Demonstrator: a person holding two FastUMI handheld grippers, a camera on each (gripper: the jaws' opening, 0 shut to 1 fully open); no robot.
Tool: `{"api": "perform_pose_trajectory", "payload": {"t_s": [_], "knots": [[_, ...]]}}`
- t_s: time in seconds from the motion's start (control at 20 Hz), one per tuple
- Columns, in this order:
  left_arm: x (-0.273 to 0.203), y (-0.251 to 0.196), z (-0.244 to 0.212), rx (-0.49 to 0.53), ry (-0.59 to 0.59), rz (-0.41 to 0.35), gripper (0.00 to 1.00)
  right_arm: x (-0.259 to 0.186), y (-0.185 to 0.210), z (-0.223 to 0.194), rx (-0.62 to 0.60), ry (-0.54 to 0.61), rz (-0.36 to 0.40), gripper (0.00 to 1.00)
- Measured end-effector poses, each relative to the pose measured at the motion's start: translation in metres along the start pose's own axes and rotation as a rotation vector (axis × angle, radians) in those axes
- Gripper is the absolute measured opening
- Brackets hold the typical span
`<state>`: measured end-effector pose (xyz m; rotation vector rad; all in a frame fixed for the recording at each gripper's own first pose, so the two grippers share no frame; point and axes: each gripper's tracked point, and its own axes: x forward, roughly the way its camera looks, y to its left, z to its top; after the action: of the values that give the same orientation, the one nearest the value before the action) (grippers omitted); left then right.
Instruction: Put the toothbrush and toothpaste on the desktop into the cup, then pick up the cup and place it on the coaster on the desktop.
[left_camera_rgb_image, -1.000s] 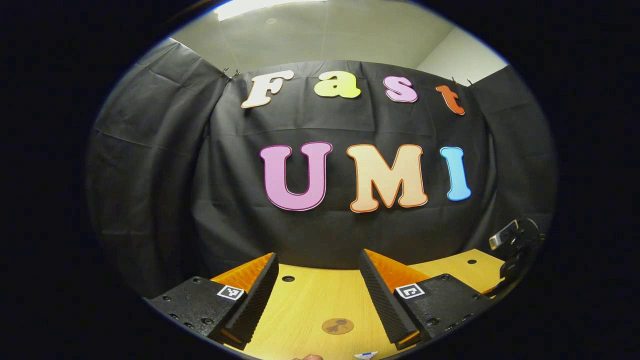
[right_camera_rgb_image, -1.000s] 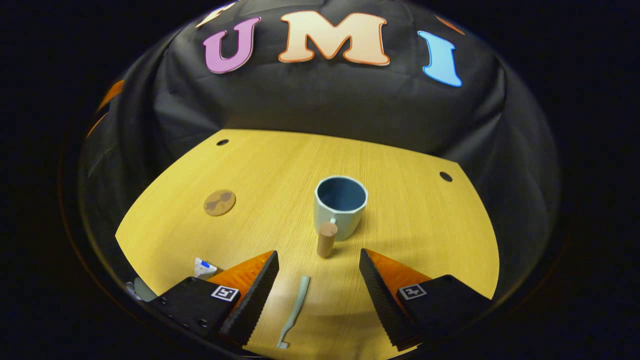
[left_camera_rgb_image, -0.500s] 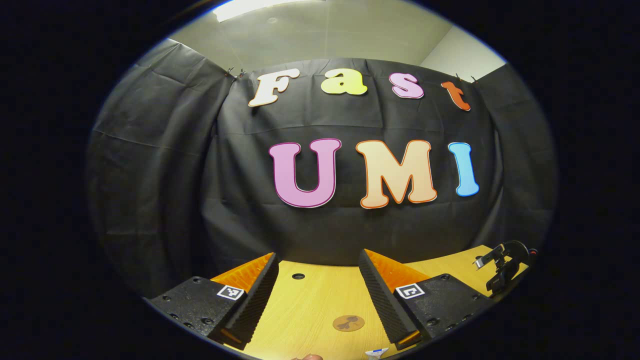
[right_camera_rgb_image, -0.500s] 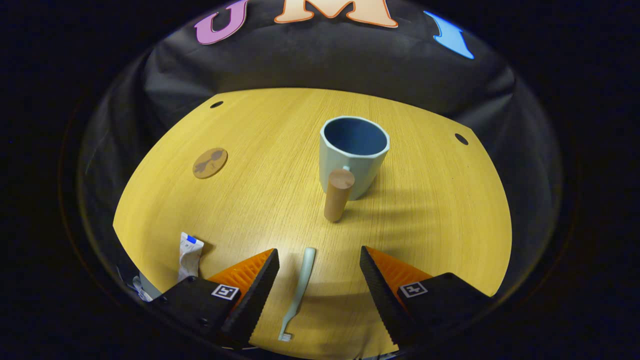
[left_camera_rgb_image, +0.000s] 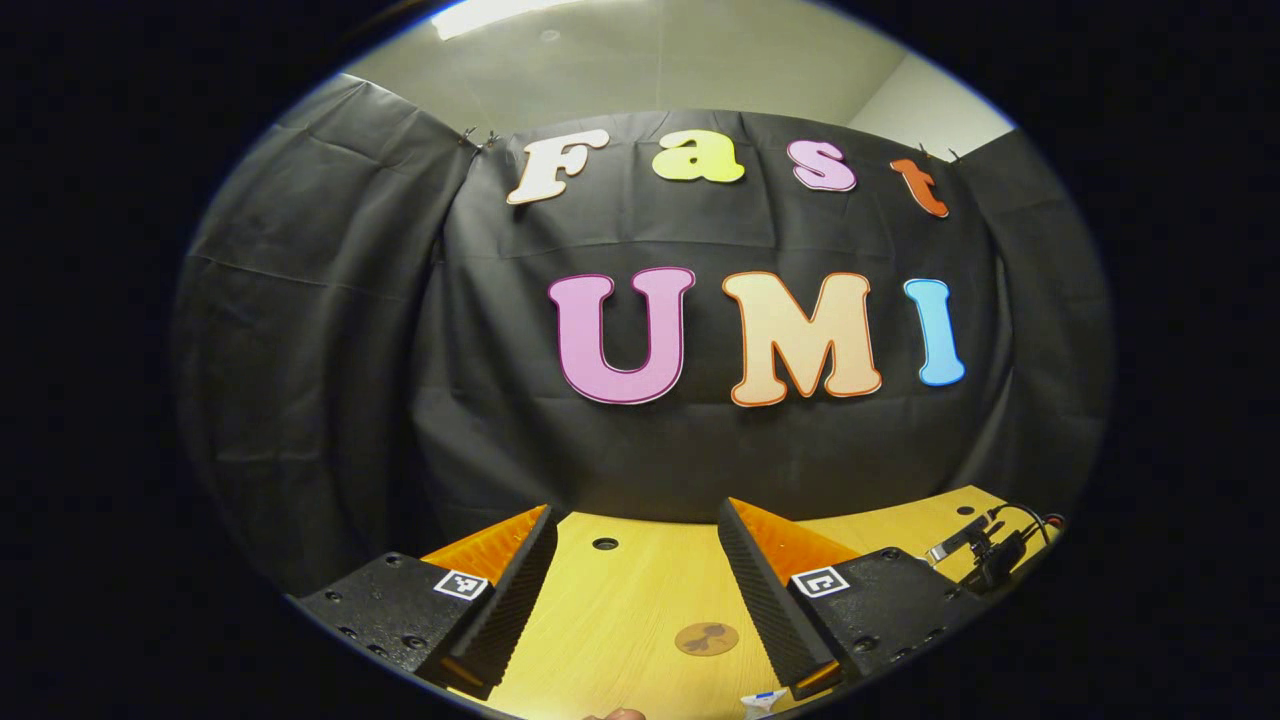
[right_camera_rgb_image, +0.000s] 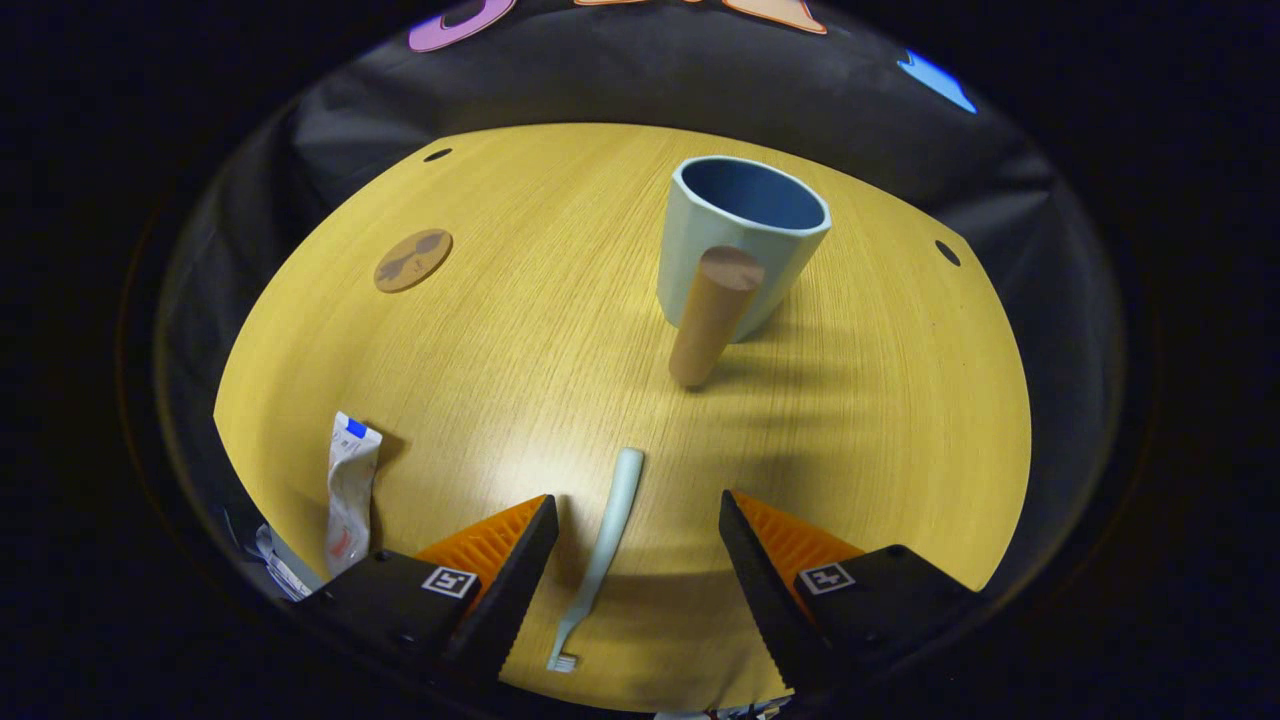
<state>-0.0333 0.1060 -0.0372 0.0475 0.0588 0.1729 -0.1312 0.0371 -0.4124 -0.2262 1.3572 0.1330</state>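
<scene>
In the right gripper view a pale toothbrush (right_camera_rgb_image: 605, 545) lies flat on the wooden desktop (right_camera_rgb_image: 520, 320), between the spread fingers of my right gripper (right_camera_rgb_image: 635, 545), which is open just above it. Beyond it stands a light blue cup (right_camera_rgb_image: 740, 240) with a brown cylindrical handle (right_camera_rgb_image: 712, 315) facing me. A white toothpaste tube (right_camera_rgb_image: 350, 490) lies at the left. The round brown coaster (right_camera_rgb_image: 412, 260) sits at the far left. In the left gripper view my left gripper (left_camera_rgb_image: 635, 570) is open and held level, with the coaster (left_camera_rgb_image: 706, 637) on the desk below and the tip of the toothpaste tube (left_camera_rgb_image: 762, 701) at the bottom.
Small dark holes (right_camera_rgb_image: 437, 155) mark the desktop near its far corners. The black cloth wall closes the back of the desk. In the left gripper view the other gripper (left_camera_rgb_image: 985, 555) with its cable shows at the far right edge.
My right gripper has come down and forward over the toothbrush, so the cup looms larger. My left gripper has drifted slightly left, the coaster sliding right in its view.
</scene>
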Motion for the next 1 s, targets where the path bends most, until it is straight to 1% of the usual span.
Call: {"api": "perform_pose_trajectory", "payload": {"t_s": [0.15,0.2,0.25,0.3,0.4,0.45,0.5,0.55,0.6,0.65,0.7,0.75,0.8,0.85,0.9,1.0], "knots": [[-0.007,0.005,-0.002,0.003,0.001,-0.001,0.93,0.004,0.008,-0.01,0.0,0.048,0.031,1.0],[-0.007,0.005,-0.005,0.005,0.003,-0.002,0.93,0.003,0.012,-0.014,0.009,0.069,0.048,0.98],[-0.006,0.005,-0.005,0.003,0.005,-0.004,0.93,0.005,0.012,-0.01,0.006,0.057,0.051,0.96],[-0.005,0.005,-0.007,0.0,0.013,-0.005,0.93,0.004,0.012,-0.011,0.0,0.065,0.052,0.9],[-0.003,0.003,-0.012,-0.009,0.023,-0.009,0.94,0.004,0.013,-0.01,-0.013,0.067,0.062,0.88],[-0.002,0.003,-0.012,-0.011,0.025,-0.011,0.94,0.005,0.015,-0.01,-0.018,0.07,0.067,0.84],[-0.001,0.001,-0.012,-0.013,0.024,-0.015,0.94,0.005,0.017,-0.009,-0.018,0.07,0.072,0.67],[0.0,-0.001,-0.012,-0.013,0.024,-0.02,0.94,0.005,0.018,-0.01,-0.021,0.075,0.079,0.56],[0.001,-0.005,-0.014,-0.012,0.025,-0.027,0.94,0.007,0.018,-0.01,-0.023,0.077,0.077,0.4],[0.002,-0.009,-0.014,-0.013,0.028,-0.037,0.94,0.006,0.018,-0.012,-0.014,0.087,0.083,0.34],[0.001,-0.012,-0.016,-0.016,0.032,-0.047,0.94,0.005,0.018,-0.013,-0.011,0.099,0.094,0.23],[0.001,-0.018,-0.019,-0.018,0.04,-0.058,0.94,0.004,0.016,-0.013,0.02,0.109,0.102,0.23],[0.001,-0.023,-0.023,-0.021,0.049,-0.071,0.94,0.005,0.015,-0.014,0.027,0.125,0.121,0.12],[0.0,-0.028,-0.026,-0.022,0.058,-0.083,0.94,0.007,0.015,-0.016,0.053,0.13,0.136,0.12],[0.0,-0.032,-0.031,-0.021,0.067,-0.094,0.94,0.004,0.015,-0.017,0.057,0.137,0.15,0.06],[-0.002,-0.04,-0.044,-0.023,0.103,-0.118,0.94,0.003,0.014,-0.018,0.037,0.131,0.153,0.06]]}}
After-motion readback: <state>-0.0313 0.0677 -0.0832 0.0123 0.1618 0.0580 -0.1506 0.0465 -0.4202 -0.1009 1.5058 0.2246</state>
